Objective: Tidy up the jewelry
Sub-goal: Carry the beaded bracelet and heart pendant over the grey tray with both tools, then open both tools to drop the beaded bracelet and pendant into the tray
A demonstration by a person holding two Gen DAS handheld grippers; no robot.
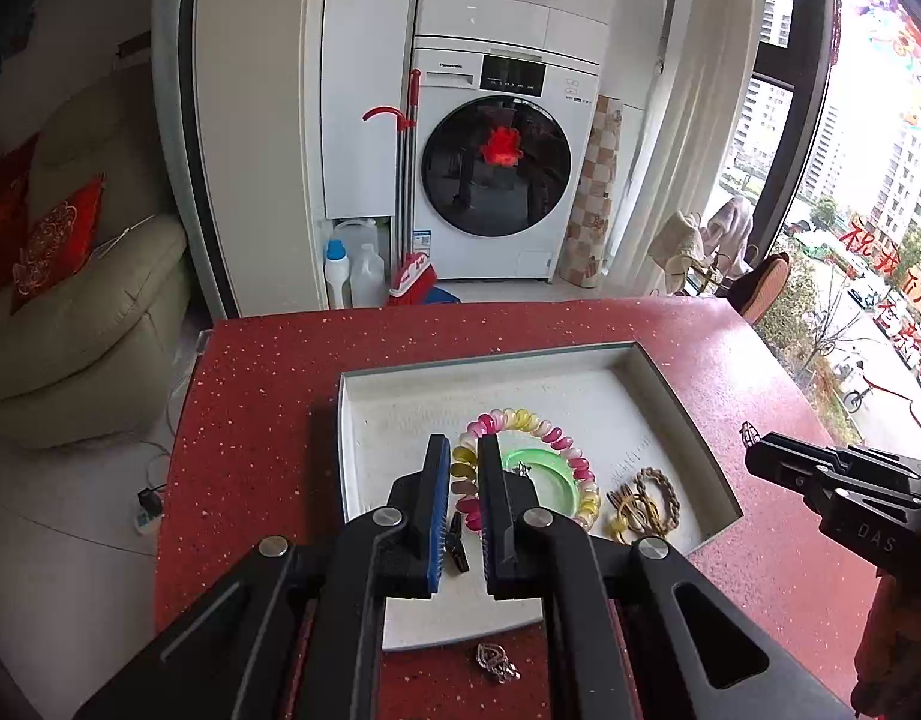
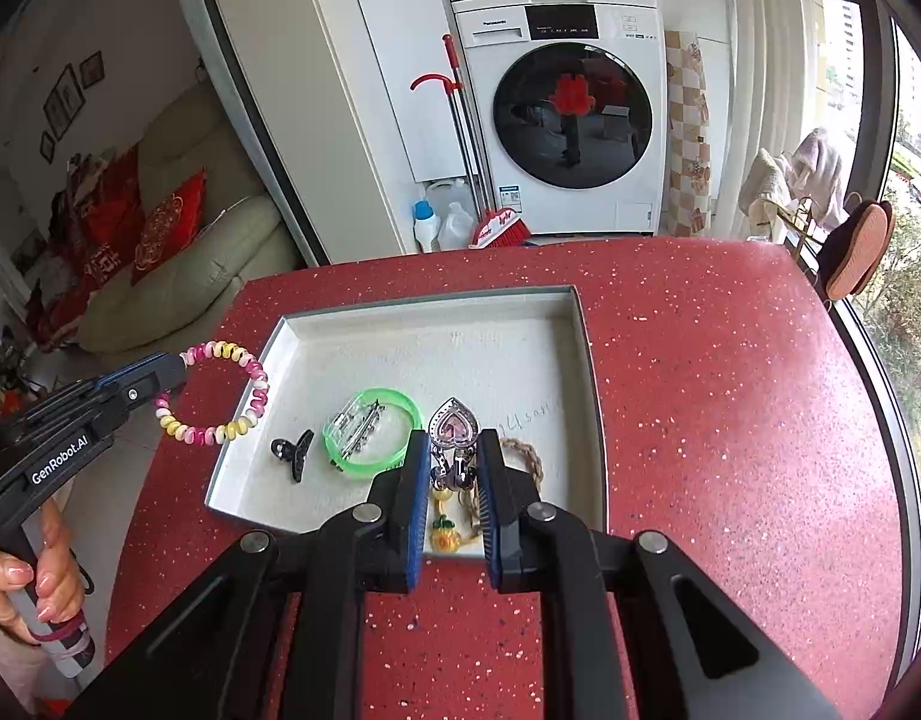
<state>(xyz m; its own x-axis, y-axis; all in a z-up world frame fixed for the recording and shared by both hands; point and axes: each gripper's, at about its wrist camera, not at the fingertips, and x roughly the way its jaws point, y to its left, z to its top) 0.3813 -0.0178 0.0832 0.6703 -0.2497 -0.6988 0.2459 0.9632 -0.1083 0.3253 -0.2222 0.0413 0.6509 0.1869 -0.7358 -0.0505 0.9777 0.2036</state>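
Observation:
My left gripper [image 1: 463,450] is shut on a pink-and-yellow coil bracelet [image 1: 520,420]. In the right wrist view that bracelet [image 2: 226,351] hangs from the left gripper [image 2: 175,375] above the left edge of the white tray [image 2: 460,354]. The right gripper [image 2: 454,438] is shut on a silver heart pendant [image 2: 454,426] with a pink centre, held over the tray's near right part. From the left wrist the right gripper [image 1: 754,450] shows at the right, the pendant [image 1: 749,433] at its tip.
In the tray [image 1: 355,450] lie a green bangle [image 2: 346,465], a clear clip [image 2: 358,417], a black claw clip [image 2: 293,453], braided ties [image 2: 529,456] and a yellow charm tie [image 2: 447,534]. Another silver pendant [image 1: 496,663] lies on the red table [image 1: 268,420]. A hand [image 2: 34,588] grips the left handle.

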